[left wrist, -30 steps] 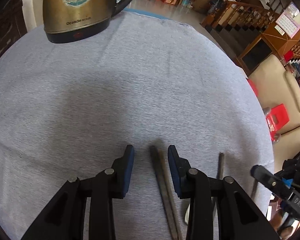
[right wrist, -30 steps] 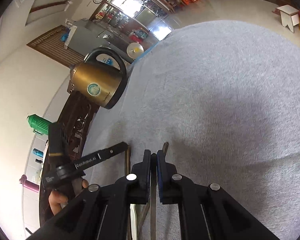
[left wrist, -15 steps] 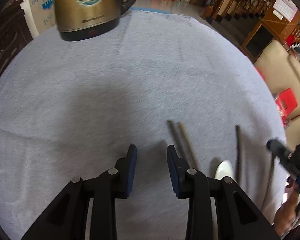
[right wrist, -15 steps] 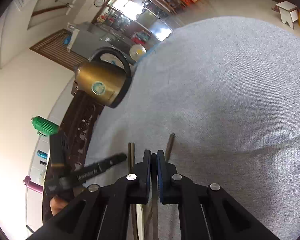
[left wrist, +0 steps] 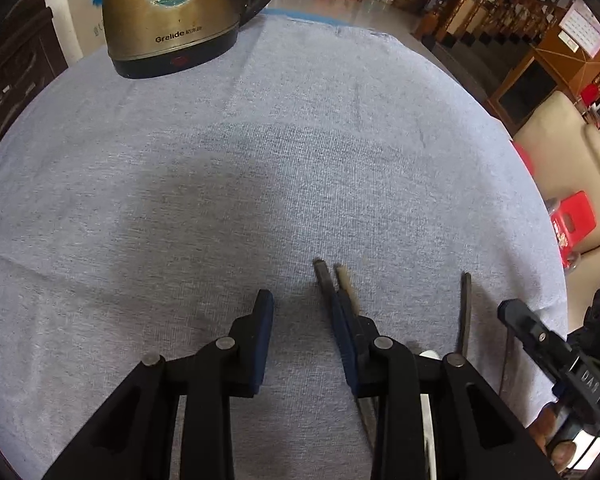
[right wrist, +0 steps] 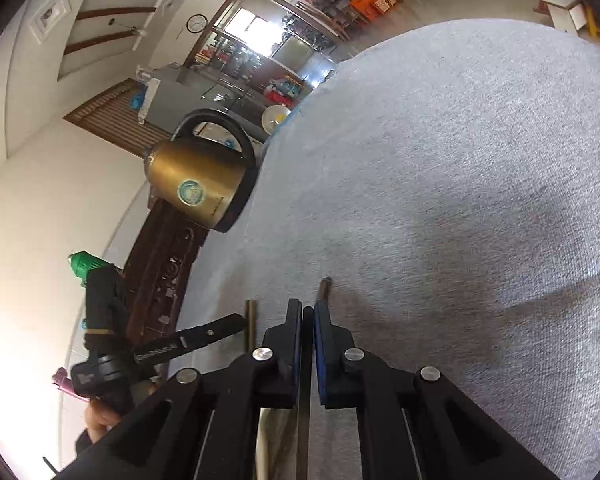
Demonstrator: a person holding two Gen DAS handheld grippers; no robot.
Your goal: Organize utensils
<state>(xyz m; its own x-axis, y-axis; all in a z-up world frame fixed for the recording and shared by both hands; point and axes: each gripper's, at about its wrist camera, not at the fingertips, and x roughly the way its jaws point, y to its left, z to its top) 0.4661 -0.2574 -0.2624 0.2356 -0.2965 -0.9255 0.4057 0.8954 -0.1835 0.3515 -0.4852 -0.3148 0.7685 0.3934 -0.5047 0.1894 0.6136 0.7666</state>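
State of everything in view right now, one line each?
left gripper: open, nothing between the jaws.
right gripper: shut on held chopstick.
chopstick pair: flat on the cloth, outside the left gripper's jaws.
lone chopstick: flat on the cloth, free.
kettle: upright on the cloth.
white spoon: mostly hidden behind the left gripper.

A brass-gold kettle [left wrist: 172, 16] with a teal round emblem stands on grey cloth [left wrist: 300, 160].
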